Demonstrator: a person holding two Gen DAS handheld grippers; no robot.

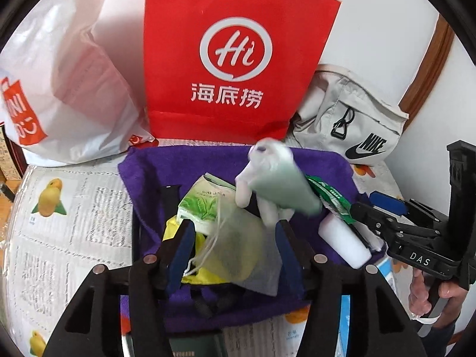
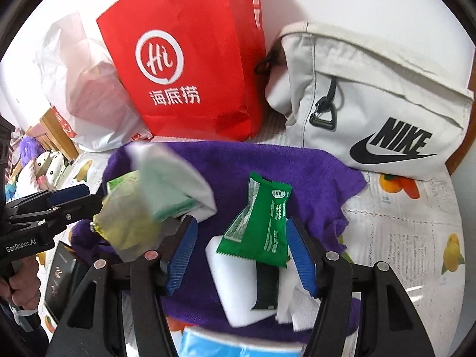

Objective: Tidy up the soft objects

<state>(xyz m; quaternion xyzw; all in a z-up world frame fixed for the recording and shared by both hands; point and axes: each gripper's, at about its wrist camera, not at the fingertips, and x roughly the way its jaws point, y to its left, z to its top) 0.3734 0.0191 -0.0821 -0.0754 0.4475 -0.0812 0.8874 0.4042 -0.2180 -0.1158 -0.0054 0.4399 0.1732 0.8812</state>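
Both grippers hang open over the purple towel. The right gripper straddles the green packet lying on the white sponge; close low on the packet alone, avoiding the sponge.

Newspaper-covered table bears purple towel, red bag, Nike pouch.

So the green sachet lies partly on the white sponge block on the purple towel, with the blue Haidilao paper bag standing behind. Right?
Not quite: the Haidilao paper bag is red, not blue, as the right wrist view shows. The rest holds: the green sachet lies partly on the white sponge block on the purple towel.
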